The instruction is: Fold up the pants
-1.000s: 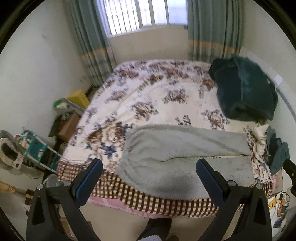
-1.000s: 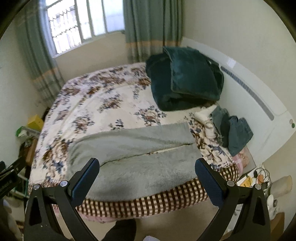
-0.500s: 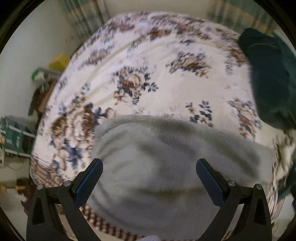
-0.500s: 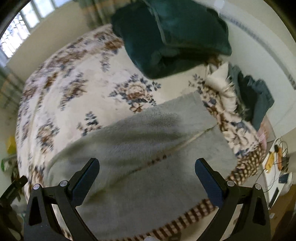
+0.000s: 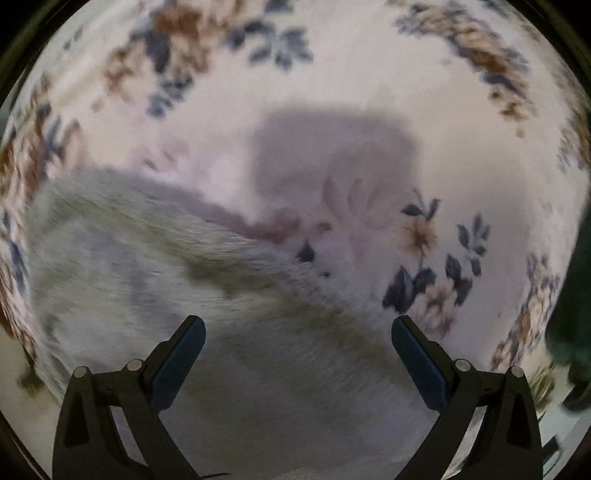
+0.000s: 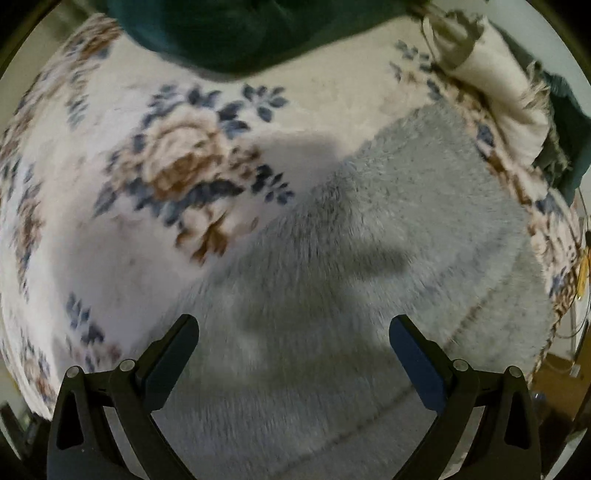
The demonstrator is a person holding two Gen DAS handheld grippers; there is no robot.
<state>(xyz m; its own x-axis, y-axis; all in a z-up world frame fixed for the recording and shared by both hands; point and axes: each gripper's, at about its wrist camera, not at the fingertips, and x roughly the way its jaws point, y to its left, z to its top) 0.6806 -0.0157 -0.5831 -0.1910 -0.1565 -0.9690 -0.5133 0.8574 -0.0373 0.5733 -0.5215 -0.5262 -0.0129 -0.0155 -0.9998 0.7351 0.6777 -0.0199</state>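
On the floral bedspread (image 5: 351,74), left view: fuzzy grey pants (image 5: 184,295) lie flat under the released left gripper (image 5: 298,328), far edge slanting. Right view: right gripper (image 6: 294,328) spread wide above the pants (image 6: 369,277), beside their far edge; teal blanket (image 6: 240,29) beyond.

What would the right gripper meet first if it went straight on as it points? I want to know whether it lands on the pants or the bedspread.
Most likely the grey fleece pants: the right gripper, open, frames them, not the floral bedspread. Depth is unclear.
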